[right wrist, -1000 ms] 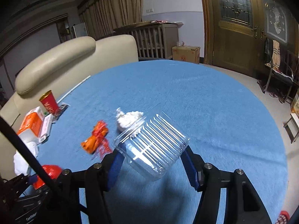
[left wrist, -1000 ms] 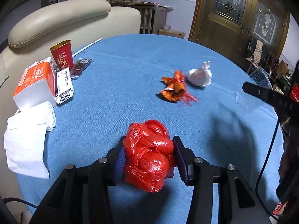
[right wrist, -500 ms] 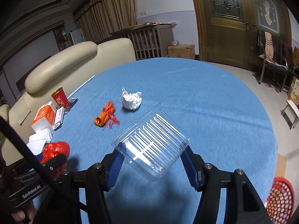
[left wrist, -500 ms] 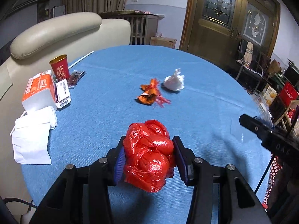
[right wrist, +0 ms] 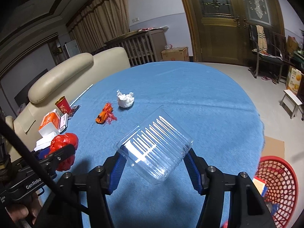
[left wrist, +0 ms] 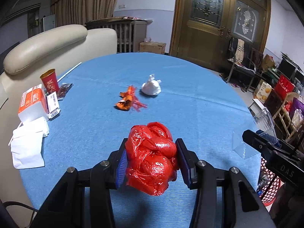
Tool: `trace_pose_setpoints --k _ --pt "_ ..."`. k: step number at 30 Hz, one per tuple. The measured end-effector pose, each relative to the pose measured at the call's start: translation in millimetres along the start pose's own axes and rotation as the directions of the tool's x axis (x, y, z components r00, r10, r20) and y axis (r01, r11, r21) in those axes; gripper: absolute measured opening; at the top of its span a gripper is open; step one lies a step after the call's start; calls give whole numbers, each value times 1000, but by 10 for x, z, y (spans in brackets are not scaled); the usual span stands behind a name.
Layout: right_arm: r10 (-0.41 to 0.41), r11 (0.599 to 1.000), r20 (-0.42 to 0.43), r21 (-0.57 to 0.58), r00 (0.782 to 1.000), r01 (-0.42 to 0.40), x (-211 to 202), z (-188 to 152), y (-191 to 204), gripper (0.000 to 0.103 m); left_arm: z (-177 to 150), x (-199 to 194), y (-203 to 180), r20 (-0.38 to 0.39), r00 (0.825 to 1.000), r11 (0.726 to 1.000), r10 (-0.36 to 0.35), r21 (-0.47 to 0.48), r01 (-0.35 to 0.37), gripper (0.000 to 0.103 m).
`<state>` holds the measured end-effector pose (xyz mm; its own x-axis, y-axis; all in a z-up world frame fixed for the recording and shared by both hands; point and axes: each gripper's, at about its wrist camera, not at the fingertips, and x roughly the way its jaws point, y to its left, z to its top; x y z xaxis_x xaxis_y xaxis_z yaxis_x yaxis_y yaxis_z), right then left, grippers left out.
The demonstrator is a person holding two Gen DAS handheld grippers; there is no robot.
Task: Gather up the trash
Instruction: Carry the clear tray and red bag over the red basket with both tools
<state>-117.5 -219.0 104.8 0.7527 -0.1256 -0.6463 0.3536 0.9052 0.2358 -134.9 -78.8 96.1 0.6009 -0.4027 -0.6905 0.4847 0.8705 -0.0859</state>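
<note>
- The round table point(right wrist: 190, 87), covered in blue cloth, fills both views; a cream sofa point(left wrist: 57, 41) sits along its far left edge.
- The red mesh basket point(right wrist: 277, 188) stands on the floor just off the table's near right edge, and we judge it to be where the trash goes; it already holds some items.
- In our right gripper point(right wrist: 154, 166) we hold the clear plastic tray point(right wrist: 155, 148), tilted, its two ends pressed by the blue pads, lifted off the cloth.
- In our left gripper point(left wrist: 152, 163) we hold the crumpled red plastic bag point(left wrist: 152, 155), squeezed between both pads and clear of the table.
- An orange wrapper point(left wrist: 126, 101) and a white crumpled wad point(left wrist: 151, 88) lie near each other at mid-table, not yet collected.
- At the left edge sit a red paper cup point(left wrist: 49, 82), an orange tissue pack point(left wrist: 32, 104) and white napkins point(left wrist: 28, 148); we cannot tell whether these count as trash.
- We judge that we are in the carry step: both loads are gripped and need bringing over the basket.
- The next move calls for positioning each claw above the basket rim before loosening the pads, so the light tray and bag fall inside rather than onto the floor.
</note>
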Motion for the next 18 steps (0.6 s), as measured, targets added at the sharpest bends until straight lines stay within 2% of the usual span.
trace_pose_setpoints --k 18 --pt "-73 992 57 108 996 67 -452 -87 -573 63 -13 132 -670 -45 994 990 -97 96 101 50"
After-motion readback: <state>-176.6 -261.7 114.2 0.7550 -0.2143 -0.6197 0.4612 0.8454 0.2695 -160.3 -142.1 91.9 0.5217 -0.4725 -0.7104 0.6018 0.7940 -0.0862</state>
